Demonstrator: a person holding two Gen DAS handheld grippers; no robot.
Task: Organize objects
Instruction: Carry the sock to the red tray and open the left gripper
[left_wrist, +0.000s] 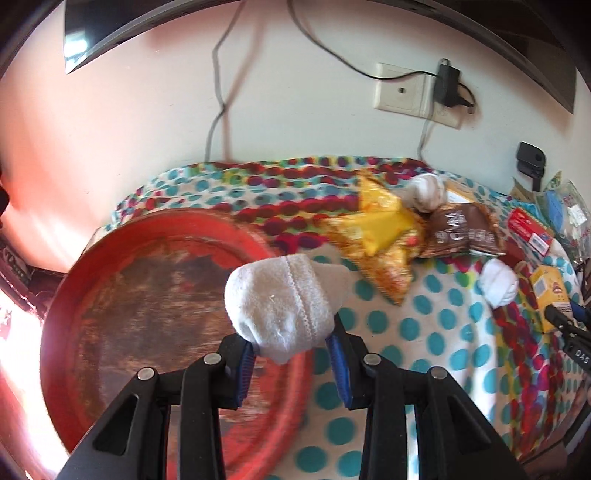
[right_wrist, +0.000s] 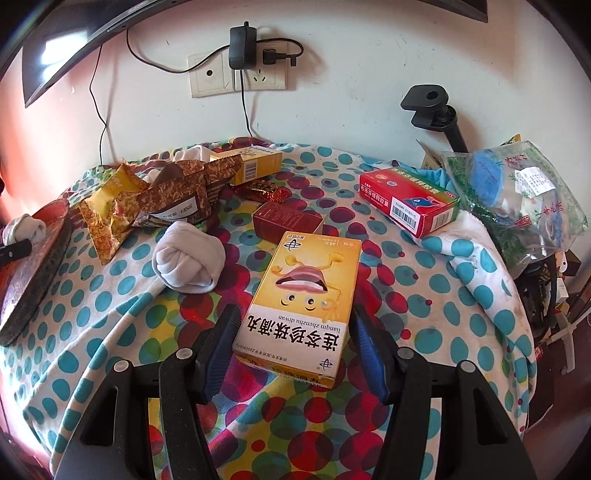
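My left gripper (left_wrist: 291, 350) is shut on a rolled white sock (left_wrist: 280, 299) and holds it above the right side of a round red tray (left_wrist: 122, 295). My right gripper (right_wrist: 291, 354) is open, its fingers on either side of a yellow medicine box (right_wrist: 299, 299) that lies on the dotted cloth (right_wrist: 110, 295); I cannot tell if they touch it. A second rolled white sock (right_wrist: 188, 264) lies left of that box. Snack packets (right_wrist: 147, 206), a dark red box (right_wrist: 286, 223) and a red and green box (right_wrist: 410, 201) lie further back.
A clear bag of items (right_wrist: 517, 199) sits at the right edge of the cloth. Another yellow box (right_wrist: 255, 164) and a third sock lie at the back. A wall socket with charger and cables (right_wrist: 240, 66) is behind. A black clamp arm (right_wrist: 436, 110) stands at back right.
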